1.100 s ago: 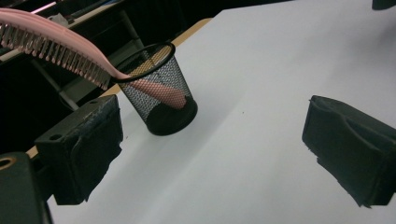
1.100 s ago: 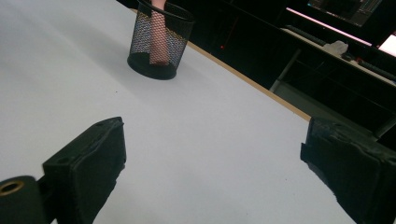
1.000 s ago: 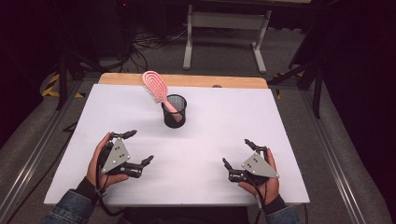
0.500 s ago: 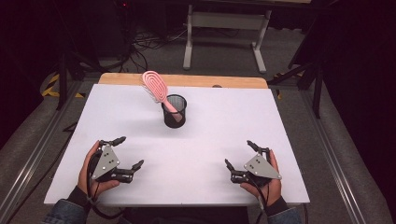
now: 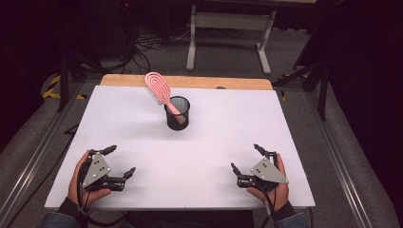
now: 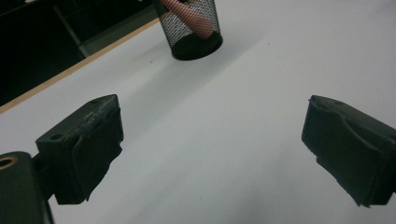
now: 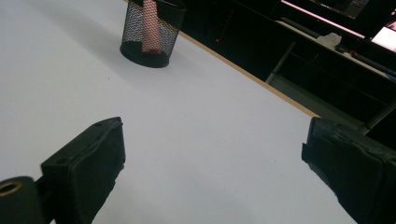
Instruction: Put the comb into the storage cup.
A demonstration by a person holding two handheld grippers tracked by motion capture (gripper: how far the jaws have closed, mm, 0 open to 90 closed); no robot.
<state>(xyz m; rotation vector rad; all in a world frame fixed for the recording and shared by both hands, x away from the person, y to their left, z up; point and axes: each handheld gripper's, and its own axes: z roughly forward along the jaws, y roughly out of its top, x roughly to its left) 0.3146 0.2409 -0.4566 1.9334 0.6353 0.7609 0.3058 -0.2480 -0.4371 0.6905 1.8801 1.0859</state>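
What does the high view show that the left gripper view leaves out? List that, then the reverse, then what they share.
High view's own: the head of the pink hairbrush, leaning left out of its holder, and the left gripper and right gripper from above, both open, near the table's front edge.
Left gripper view's own: a close look at its black pads, wide apart, nothing between.
Shared: the black mesh cup, the brush handle inside it, the white table.

Black two-jaw left gripper [image 5: 115, 162] and right gripper [image 5: 246, 159], grey three-cornered plates on top with screws, denim cuffs, dark trailing cables.
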